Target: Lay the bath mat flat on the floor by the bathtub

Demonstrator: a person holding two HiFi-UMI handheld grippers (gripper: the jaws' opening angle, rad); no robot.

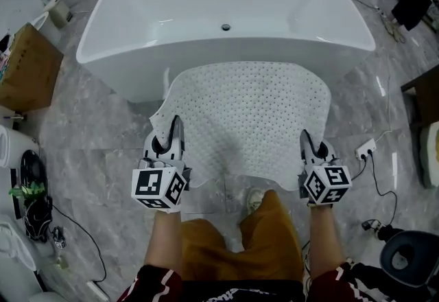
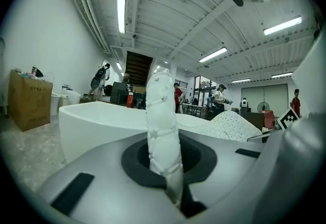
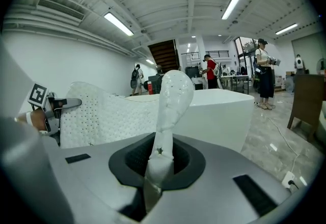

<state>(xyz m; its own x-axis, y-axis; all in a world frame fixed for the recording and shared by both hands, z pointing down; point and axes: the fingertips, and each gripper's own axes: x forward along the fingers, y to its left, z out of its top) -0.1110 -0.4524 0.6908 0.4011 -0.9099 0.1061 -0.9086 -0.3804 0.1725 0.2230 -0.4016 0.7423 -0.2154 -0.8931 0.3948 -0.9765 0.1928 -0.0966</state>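
White perforated rubber bath mat [image 1: 250, 115] spread open above grey marble-tile floor [image 1: 103, 129], just before white oval bathtub [image 1: 226, 12]; middle humped, not yet flat. Left gripper [image 1: 169, 130] jaws clamped on near-left corner; right gripper [image 1: 306, 139] jaws pinching near-right corner. Remaining, likely: lower, release, flatten.

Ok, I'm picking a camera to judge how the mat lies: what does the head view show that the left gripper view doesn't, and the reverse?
Head view only: the bath mat in full outline, the drain inside the bathtub, the person's legs, a socket strip. Left gripper view only: a close look at the left gripper clamped on the mat's edge, ceiling lights, people behind. Shared: mat, bathtub, cardboard box, floor.
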